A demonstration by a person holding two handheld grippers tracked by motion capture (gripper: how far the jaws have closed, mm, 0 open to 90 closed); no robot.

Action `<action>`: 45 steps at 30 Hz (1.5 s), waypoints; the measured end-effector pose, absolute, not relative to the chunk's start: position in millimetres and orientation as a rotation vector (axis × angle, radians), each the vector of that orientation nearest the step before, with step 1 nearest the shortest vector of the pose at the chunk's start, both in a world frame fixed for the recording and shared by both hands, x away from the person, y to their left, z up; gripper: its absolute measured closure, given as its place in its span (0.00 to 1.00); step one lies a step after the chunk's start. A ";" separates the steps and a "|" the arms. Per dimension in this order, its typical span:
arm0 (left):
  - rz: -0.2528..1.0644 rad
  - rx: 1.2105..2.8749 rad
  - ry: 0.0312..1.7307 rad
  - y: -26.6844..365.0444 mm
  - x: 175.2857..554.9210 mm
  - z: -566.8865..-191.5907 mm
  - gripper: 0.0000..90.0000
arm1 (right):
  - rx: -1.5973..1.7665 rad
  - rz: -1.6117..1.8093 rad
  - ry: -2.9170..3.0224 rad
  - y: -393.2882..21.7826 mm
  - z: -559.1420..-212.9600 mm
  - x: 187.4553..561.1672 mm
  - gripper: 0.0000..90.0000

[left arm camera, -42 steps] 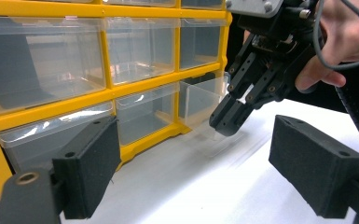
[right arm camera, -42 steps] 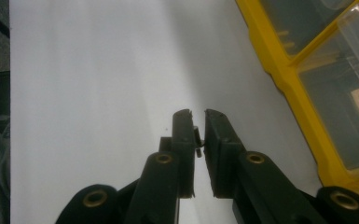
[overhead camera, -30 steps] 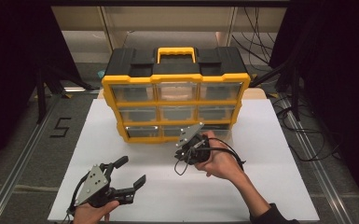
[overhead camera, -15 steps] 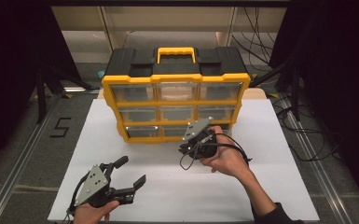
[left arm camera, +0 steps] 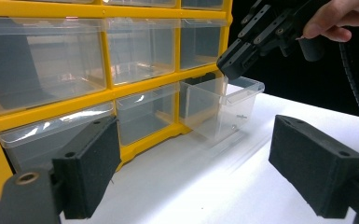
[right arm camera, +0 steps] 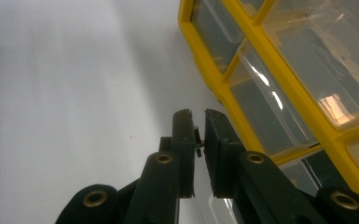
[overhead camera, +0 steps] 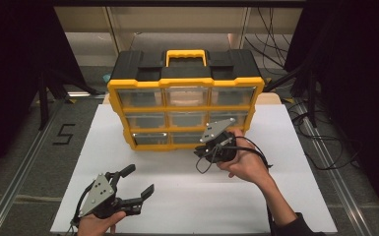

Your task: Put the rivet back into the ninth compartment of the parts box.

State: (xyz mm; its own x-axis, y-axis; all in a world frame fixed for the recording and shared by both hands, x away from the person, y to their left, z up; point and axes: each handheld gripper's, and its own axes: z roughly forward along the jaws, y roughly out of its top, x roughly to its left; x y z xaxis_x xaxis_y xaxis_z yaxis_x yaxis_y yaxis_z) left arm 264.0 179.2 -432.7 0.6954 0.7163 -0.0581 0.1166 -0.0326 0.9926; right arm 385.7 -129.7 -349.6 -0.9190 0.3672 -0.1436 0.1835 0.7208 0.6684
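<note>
Protruding from the bottom-right slot of the yellow-framed drawer organizer (overhead camera: 184, 105), the clear plastic drawer (left arm camera: 221, 105) is half drawn out over the white table (overhead camera: 197, 196). Right gripper (left arm camera: 231, 63): jaws pinched on the drawer's near rim. Left gripper (overhead camera: 135, 184): jaws wide, holding nothing, near left, well apart.

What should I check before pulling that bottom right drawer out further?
1. Right gripper shut on drawer front lip: ok.
2. Drawer partly out of the organizer: ok.
3. Drawer contents: looks empty, ok.
4. Board in front of the drawer free of things: ok.
5. Left gripper open, off to the side: ok.
6. Organizer braced against sliding: not ok, nothing holds it.
</note>
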 end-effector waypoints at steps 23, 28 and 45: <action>0.550 1.551 0.707 179.2 264.1 -432.7 0.18 | 0.563 1.005 2.584 -168.6 -343.5 401.0 0.92; 0.550 1.557 0.708 179.3 263.9 -432.5 0.18 | 0.592 0.990 2.586 -174.0 -347.5 405.3 0.92; 0.550 1.552 0.707 179.2 264.2 -432.7 0.18 | 0.662 0.929 2.584 -183.0 -363.7 416.8 0.92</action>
